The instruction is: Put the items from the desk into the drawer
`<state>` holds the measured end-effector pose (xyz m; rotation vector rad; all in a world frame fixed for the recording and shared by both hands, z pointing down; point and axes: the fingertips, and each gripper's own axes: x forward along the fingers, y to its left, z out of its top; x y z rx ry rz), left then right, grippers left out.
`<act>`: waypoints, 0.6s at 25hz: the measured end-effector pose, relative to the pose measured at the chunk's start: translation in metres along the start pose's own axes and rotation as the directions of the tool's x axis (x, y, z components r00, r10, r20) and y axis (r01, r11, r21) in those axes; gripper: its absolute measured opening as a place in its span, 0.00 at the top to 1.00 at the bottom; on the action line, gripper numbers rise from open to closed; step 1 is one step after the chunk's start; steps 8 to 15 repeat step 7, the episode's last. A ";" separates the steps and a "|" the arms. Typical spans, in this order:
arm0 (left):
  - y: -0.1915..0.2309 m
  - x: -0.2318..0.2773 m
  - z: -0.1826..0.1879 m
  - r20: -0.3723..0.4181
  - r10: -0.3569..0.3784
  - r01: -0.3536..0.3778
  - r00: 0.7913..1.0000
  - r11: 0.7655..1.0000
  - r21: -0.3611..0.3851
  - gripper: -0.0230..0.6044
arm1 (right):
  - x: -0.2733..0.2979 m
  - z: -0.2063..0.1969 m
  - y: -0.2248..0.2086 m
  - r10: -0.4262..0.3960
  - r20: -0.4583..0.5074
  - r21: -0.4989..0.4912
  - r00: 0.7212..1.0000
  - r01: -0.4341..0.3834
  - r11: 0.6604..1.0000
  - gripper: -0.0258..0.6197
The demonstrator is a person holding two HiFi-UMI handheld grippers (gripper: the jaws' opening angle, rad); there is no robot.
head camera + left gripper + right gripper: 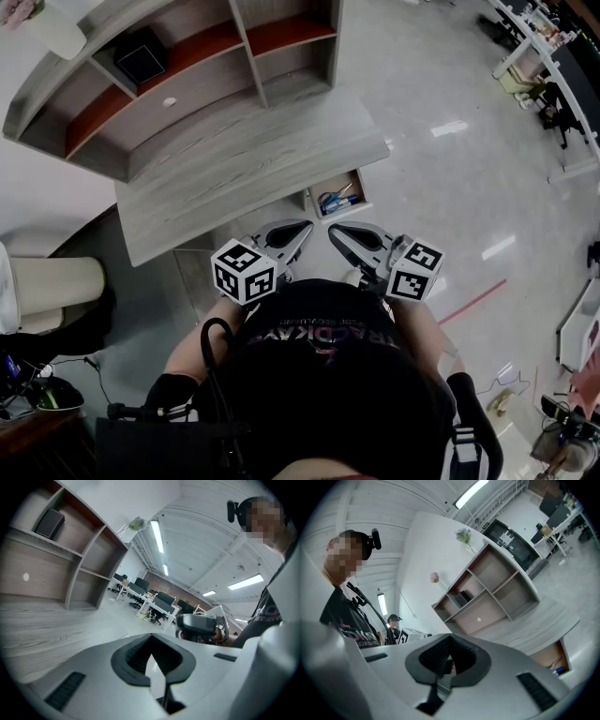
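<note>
Grey-wood counter, drawer pulled out, both tools tucked in at the chest

Grey wood grain fills the top of the head view. The counter runs across at an angle, with a shelf unit standing on its far side and a black box sitting in one upper compartment. Down at the counter's right end, under the top, the drawer stands open. Blue-handled items lie inside it, too small to say exactly what they are. The right gripper view catches that same open drawer low at its right edge, a touch of blue showing in it.

Now the tools. The left hand-held gripper and the right hand-held gripper sit side by side, close in front of the person's black shirt. Their noses point toward the counter's near edge, well short of the drawer. Each carries its marker cube at the back. Left gripper view: the dark pads run in to meet at the tip, jaws together, nothing between them. Right gripper view: same story, pads closed to a point, nothing gripped. Neither tool touches the counter. Pale glossy floor spreads out to the right, with a red line on it near the right tool.
</note>
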<state>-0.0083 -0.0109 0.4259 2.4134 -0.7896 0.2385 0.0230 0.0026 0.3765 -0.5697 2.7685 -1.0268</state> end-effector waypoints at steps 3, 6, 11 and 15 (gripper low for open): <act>0.000 -0.002 0.001 0.001 -0.003 0.003 1.000 1.000 -0.006 0.95 | 0.002 0.000 0.002 0.000 -0.005 -0.003 1.000 0.000 1.000 0.95; 0.001 -0.003 0.001 0.001 -0.003 0.003 1.000 1.000 -0.011 0.95 | 0.002 0.000 0.004 0.000 -0.004 -0.005 1.000 0.000 1.000 0.95; 0.001 -0.003 0.001 0.001 -0.004 0.004 1.000 1.000 -0.012 0.95 | 0.002 0.000 0.004 0.000 -0.003 -0.005 1.000 0.000 1.000 0.95; 0.001 -0.003 0.001 0.001 -0.004 0.004 1.000 1.000 -0.012 0.95 | 0.002 0.000 0.004 0.000 -0.003 -0.005 1.000 0.000 1.000 0.95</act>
